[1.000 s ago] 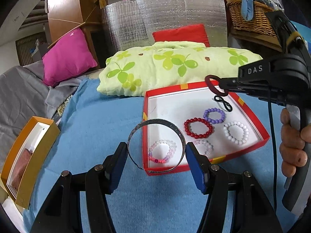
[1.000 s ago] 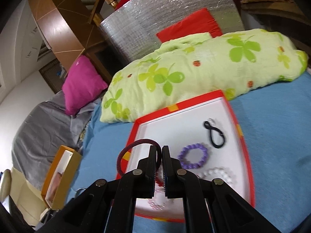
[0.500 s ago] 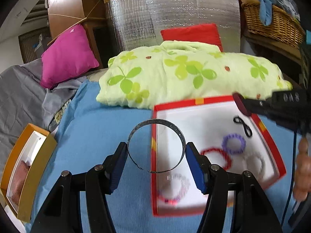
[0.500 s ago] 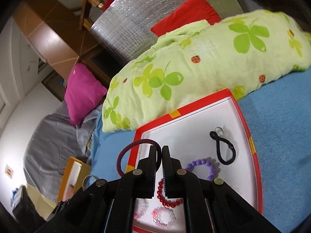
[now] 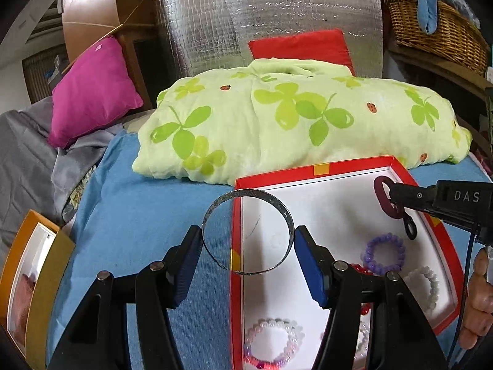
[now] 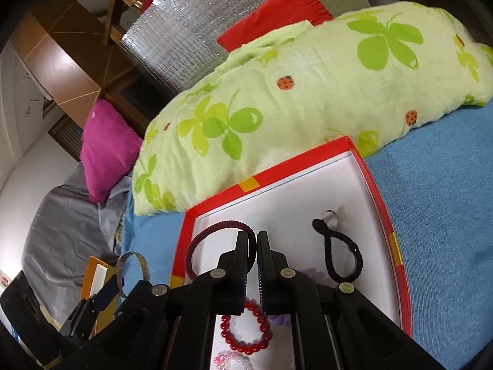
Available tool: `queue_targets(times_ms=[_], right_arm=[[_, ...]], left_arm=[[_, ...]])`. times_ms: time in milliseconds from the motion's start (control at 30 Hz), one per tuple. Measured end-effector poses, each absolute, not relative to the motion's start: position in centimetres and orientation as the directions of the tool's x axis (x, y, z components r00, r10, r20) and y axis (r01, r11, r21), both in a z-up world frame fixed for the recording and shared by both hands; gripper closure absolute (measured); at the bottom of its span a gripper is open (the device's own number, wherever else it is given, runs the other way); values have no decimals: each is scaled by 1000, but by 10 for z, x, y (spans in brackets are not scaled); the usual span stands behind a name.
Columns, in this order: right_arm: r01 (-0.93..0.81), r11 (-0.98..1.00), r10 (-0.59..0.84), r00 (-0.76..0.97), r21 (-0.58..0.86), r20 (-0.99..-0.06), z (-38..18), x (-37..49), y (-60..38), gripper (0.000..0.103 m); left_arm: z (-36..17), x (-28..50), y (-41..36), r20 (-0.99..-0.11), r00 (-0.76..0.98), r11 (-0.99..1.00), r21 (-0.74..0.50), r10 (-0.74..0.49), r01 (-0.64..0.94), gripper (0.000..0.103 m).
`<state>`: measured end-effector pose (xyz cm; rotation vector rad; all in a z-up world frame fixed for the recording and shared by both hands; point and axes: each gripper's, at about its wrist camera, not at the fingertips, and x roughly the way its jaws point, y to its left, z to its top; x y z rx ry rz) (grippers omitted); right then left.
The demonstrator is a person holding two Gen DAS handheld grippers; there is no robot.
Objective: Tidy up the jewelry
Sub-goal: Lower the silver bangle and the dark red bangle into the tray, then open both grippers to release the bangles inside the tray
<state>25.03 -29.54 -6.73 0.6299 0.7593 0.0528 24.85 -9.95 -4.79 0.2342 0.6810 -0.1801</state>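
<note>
Tongs on your left hand (image 5: 248,240) hold a thin silver metal bangle (image 5: 246,231) by its sides, poised over the left rim of the shallow red-edged white box (image 5: 339,166) that lies on the blue bed cover (image 5: 148,209). Your right tongs (image 6: 252,240) are pinched narrow on a dark maroon elastic hair band (image 6: 209,237), above the box interior. Inside lie a black hair tie (image 6: 342,256), a red bead bracelet (image 6: 246,333), a purple one (image 5: 383,252), a white one (image 5: 426,286) and, blurred, perhaps a pink-and-white one (image 5: 271,342).
</note>
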Motion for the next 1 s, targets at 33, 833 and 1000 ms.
queue_targets(times_ms=[33, 833, 1000], right_arm=[[181, 817, 262, 730, 548, -631, -69, 252, -296, 96], [279, 829, 201, 661, 485, -723, -100, 275, -307, 96], [281, 828, 203, 657, 486, -726, -103, 275, -307, 96]], left_arm=[[-49, 251, -100, -642, 762, 957, 157, -87, 242, 40], [-87, 279, -121, -727, 681, 940, 168, -84, 296, 40], [-87, 279, -121, -729, 680, 941, 168, -82, 293, 40]])
